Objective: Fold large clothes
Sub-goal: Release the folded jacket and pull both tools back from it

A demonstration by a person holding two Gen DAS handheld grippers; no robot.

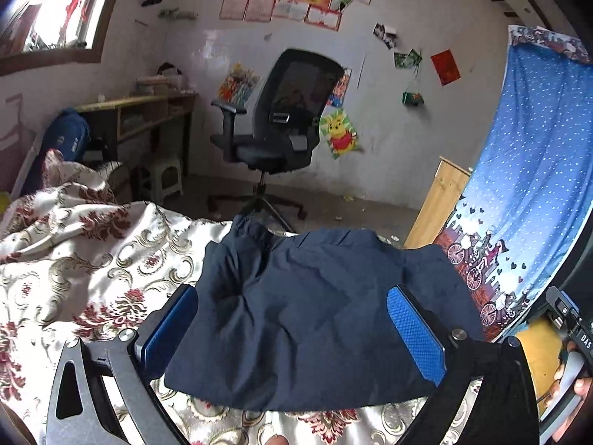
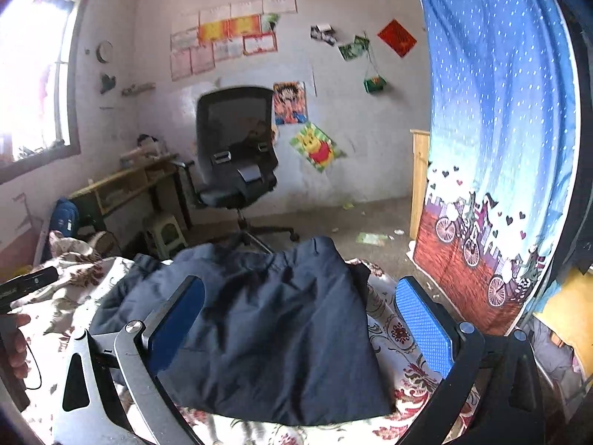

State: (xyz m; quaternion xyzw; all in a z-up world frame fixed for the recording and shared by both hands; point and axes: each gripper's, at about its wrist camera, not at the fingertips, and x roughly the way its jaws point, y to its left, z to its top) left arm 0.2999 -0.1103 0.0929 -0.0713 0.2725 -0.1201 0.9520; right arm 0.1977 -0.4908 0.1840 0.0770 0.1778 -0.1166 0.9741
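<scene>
in the left wrist view the left gripper [image 1: 292, 337] hung over the navy garment [image 1: 307, 319], its blue pads spread wide to either side of the cloth and holding nothing. the garment lay already folded into a compact block on the floral bedspread [image 1: 74, 267], its near hem running straight between the fingers. judging from that, the step in hand was a last fold or a smoothing pass, and it would go best by pinching the near hem low, at a corner, and carrying it flat toward the far edge so the layers beneath did not slide. free bedspread lay to the left; the far edge of the bed dropped off toward the office chair [image 1: 278, 126].

in the right wrist view the right gripper [image 2: 300, 330] also stood wide open and empty, the left pad above the cloth, the right pad over bare bedspread just beside the garment's right edge. that edge was neat, with a darker layer peeking out at the far corner. the blue curtain [image 2: 500, 129] hung close on the right, so room to swing was tighter there than on the left, where part of the other gripper showed.
</scene>
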